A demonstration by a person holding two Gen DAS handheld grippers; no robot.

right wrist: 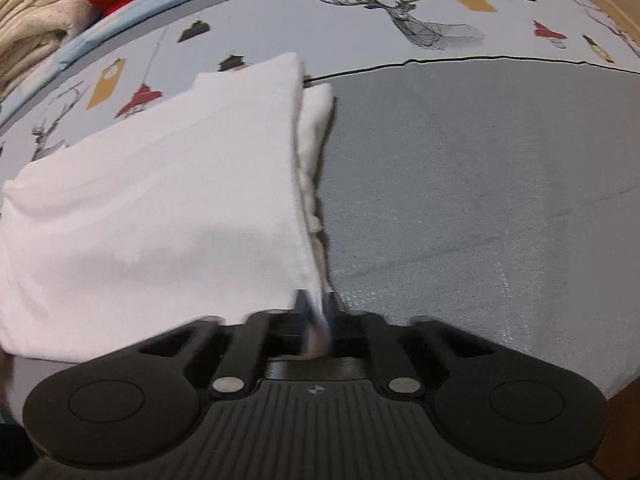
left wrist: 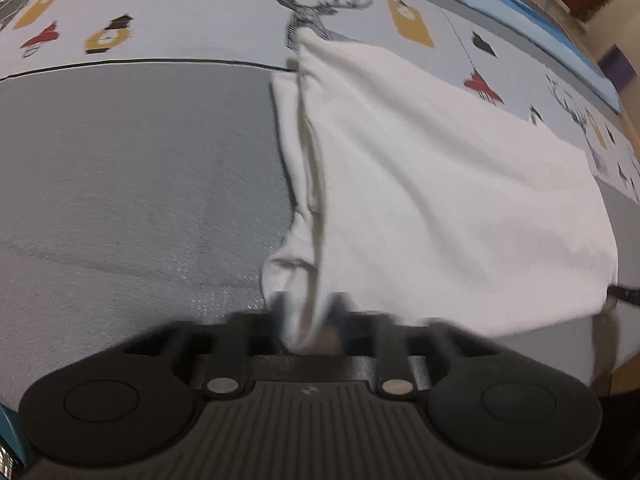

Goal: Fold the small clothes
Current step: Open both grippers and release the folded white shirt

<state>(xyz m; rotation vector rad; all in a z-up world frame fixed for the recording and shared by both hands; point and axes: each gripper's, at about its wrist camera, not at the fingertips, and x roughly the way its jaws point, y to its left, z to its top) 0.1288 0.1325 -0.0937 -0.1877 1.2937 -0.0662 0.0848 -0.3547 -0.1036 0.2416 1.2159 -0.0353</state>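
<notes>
White garment point(left wrist: 440, 184) is laid on the grey cloth-covered table point(left wrist: 132, 184), below the deer print point(left wrist: 308, 12). Its near corners are pinched by left gripper point(left wrist: 306, 320) and right gripper point(right wrist: 318, 316), jaws clenched.

Two wrist fisheye cameras are each looking steeply down along their own gripper's fingers, very near a grey cloth-covered surface point(left wrist: 132, 184), the left view facing the white garment point(left wrist: 440, 184) on its right, the right view facing it leftward, both probably sharing that blurred garment and the deer-print strip point(right wrist: 420, 24).
</notes>
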